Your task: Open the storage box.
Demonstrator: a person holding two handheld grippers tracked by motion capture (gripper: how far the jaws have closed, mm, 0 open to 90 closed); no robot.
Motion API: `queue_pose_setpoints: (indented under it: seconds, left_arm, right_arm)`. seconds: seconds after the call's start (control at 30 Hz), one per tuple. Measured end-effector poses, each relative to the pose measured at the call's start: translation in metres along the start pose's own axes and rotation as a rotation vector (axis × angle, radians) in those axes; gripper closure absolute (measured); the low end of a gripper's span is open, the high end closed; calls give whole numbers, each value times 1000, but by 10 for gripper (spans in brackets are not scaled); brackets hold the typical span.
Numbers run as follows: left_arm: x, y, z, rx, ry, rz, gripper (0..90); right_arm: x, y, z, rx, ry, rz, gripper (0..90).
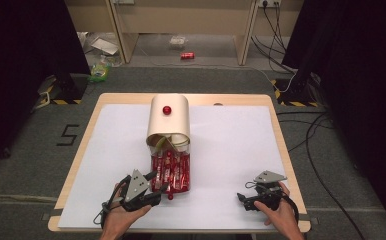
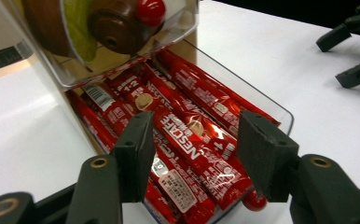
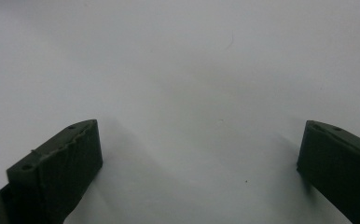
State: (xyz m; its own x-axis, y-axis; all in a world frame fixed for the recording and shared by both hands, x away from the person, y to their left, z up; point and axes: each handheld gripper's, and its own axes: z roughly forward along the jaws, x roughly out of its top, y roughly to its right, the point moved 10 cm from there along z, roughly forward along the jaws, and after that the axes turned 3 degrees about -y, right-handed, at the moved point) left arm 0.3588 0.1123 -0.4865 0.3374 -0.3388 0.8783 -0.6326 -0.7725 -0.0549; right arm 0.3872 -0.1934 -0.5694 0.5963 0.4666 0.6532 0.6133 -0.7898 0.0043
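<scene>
Nearest the high camera, two hands were seen at the near table edge, each holding a gripper. On the left, the left gripper (image 1: 157,189) was held at the near end of a clear tray (image 2: 280,113) packed with red Nescafe sachets (image 2: 201,156); in the left gripper view its jaws were spread apart, straddling the topmost sachets just above them, with nothing yet clamped between the pads. A stray sachet end was seen poking out at the tray's near corner. At the tray's far end a cream curved cover (image 1: 168,119) with a red knob (image 1: 167,110) was raised over it. Well apart to the right, the right gripper (image 1: 243,200) was held low over the white table sheet (image 3: 178,70), its jaws wide open and empty.
</scene>
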Motion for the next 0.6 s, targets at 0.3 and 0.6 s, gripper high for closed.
queue_pose_setpoints:
  seconds: [0.3, 0.6]
  left_arm:
    - [1, -8, 7, 22, -23, -26, 447]
    - [9, -16, 15, 34, -24, -61, 448]
  right_arm:
    - [0, 0, 0, 1, 0, 1, 3]
    - [0, 0, 0, 1, 0, 0, 3]
